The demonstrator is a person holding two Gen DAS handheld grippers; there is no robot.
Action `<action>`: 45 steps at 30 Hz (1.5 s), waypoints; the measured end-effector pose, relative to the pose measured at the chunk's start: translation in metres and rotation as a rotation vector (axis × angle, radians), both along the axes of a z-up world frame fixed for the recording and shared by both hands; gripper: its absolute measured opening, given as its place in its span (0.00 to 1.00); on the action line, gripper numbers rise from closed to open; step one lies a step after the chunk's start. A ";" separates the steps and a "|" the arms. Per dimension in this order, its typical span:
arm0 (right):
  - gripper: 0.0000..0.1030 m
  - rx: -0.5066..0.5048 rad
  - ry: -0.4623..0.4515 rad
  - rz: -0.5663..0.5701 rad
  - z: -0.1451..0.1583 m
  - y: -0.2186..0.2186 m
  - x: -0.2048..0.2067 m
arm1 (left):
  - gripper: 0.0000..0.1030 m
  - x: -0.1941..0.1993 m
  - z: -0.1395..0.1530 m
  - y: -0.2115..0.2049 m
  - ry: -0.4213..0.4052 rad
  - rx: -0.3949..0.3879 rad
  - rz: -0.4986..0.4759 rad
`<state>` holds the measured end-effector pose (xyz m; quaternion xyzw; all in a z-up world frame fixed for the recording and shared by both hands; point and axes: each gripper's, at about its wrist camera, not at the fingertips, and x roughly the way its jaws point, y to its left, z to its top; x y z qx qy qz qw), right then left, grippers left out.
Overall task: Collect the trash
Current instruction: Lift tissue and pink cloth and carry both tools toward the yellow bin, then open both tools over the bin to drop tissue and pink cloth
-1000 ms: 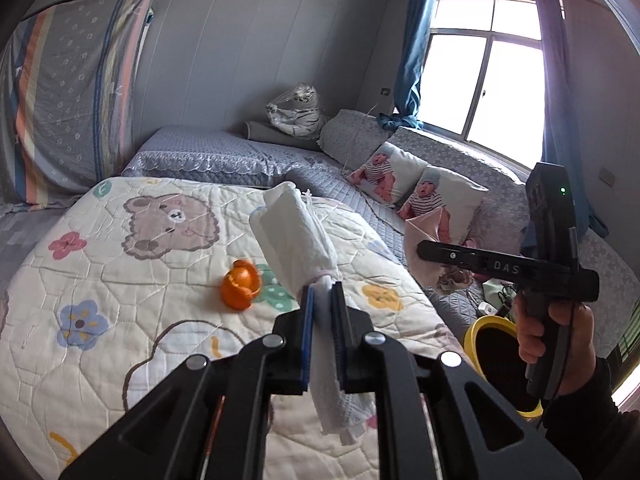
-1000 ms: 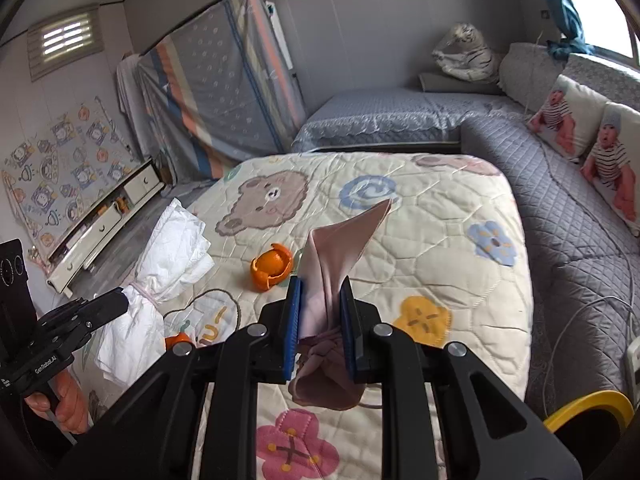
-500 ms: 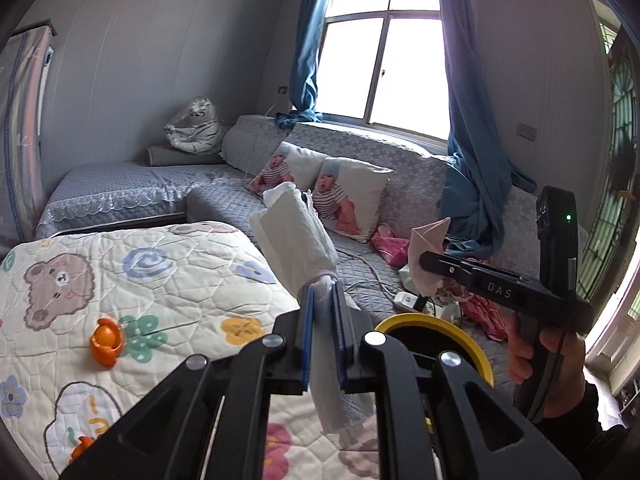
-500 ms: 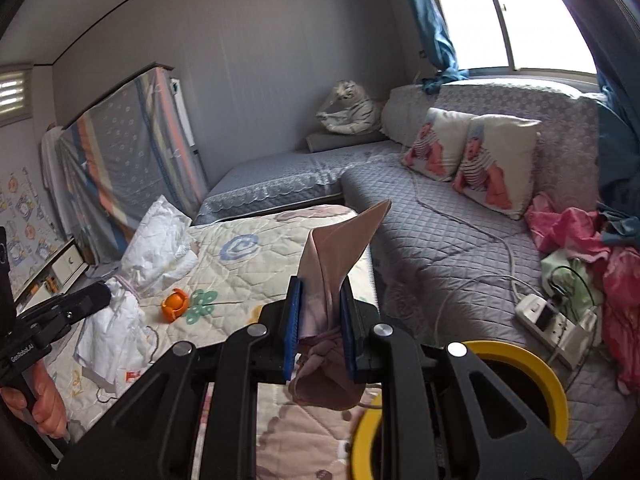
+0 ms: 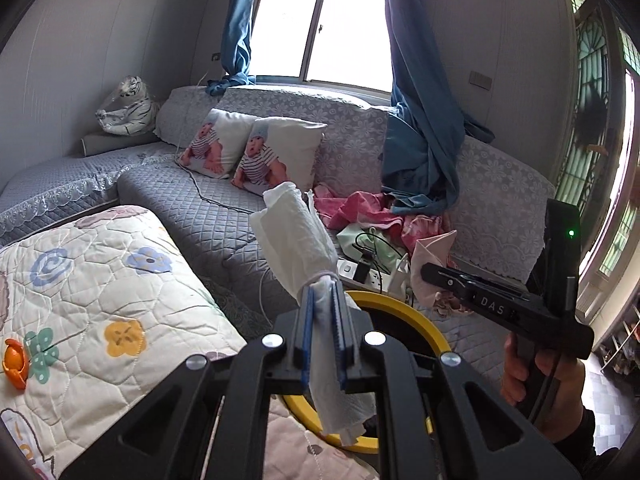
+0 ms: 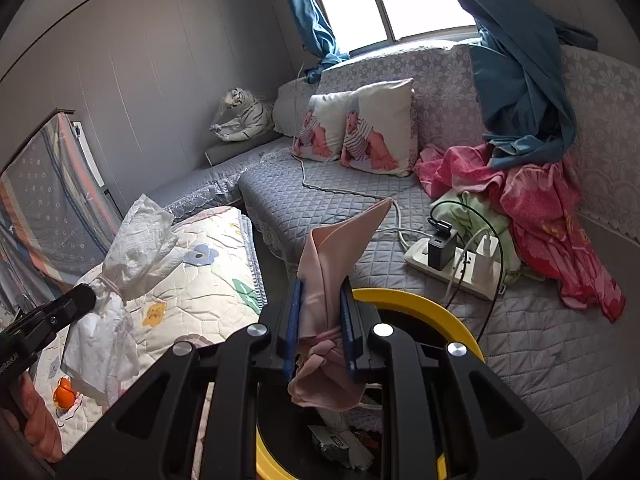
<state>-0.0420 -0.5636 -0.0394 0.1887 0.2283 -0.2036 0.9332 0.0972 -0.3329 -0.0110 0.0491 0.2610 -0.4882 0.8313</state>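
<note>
On the grey couch (image 6: pixel 320 192) past the bin lay a heap of pink clothes (image 6: pixel 540 200), a green cloth (image 6: pixel 472 212) and a white power strip (image 6: pixel 452 268) with chargers plugged in. Two pillows (image 5: pixel 256 152) with baby pictures leaned on the couch back, and a toy tiger (image 5: pixel 128 108) sat in the far corner. Blue curtains (image 5: pixel 416 120) hung by the bright window (image 5: pixel 320 20) and spilled onto the couch.

Beside the couch was a bed with a flowery quilt (image 5: pixel 100 280). A bit of orange peel (image 5: pixel 16 362) sat on the quilt, well apart from both tools.

A bin with a yellow rim (image 6: pixel 420 304) stood just below the tools, between the bed and the couch. Some scrap was inside it already.

The left gripper (image 5: pixel 324 332) was squeezed tight on a white tissue wad (image 5: pixel 296 240). The wad stuck up above the blue pads and hung down under them, in front of the bin's rim. The right gripper (image 6: pixel 322 328) was nearly closed, pinching a pink cloth scrap (image 6: pixel 336 248). Its top poked up like a point and its knotted end hung over the mouth of the bin. Each tool was held by a hand (image 5: pixel 536 380), and neither piece of trash touched the bin.
</note>
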 end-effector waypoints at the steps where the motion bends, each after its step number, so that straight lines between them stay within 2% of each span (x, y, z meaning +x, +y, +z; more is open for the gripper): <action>1: 0.17 0.004 0.006 -0.018 -0.005 -0.004 -0.003 | 0.08 -0.002 -0.004 -0.007 -0.004 0.012 -0.013; 9: 0.17 0.101 0.052 -0.071 -0.040 -0.034 -0.006 | 0.09 0.000 -0.048 -0.050 0.086 0.100 -0.073; 13: 0.17 0.127 0.081 -0.071 -0.054 -0.039 -0.003 | 0.09 -0.002 -0.061 -0.058 0.088 0.137 -0.081; 16: 0.17 0.169 0.089 -0.057 -0.060 -0.041 0.000 | 0.09 -0.003 -0.065 -0.060 0.088 0.152 -0.081; 22: 0.17 0.180 0.108 -0.060 -0.068 -0.042 0.003 | 0.09 -0.001 -0.072 -0.065 0.094 0.181 -0.073; 31: 0.18 0.198 0.118 -0.070 -0.073 -0.047 0.004 | 0.09 -0.003 -0.072 -0.069 0.097 0.181 -0.085; 37: 0.21 0.203 0.119 -0.076 -0.074 -0.048 0.004 | 0.09 0.000 -0.073 -0.067 0.118 0.177 -0.075; 40: 0.32 0.217 0.112 -0.087 -0.075 -0.050 0.002 | 0.19 0.004 -0.072 -0.063 0.136 0.168 -0.058; 42: 0.40 0.225 0.106 -0.100 -0.075 -0.053 0.000 | 0.36 0.007 -0.070 -0.060 0.136 0.156 -0.033; 45: 0.41 0.247 0.095 -0.119 -0.076 -0.058 -0.003 | 0.42 0.006 -0.063 -0.055 0.103 0.139 -0.003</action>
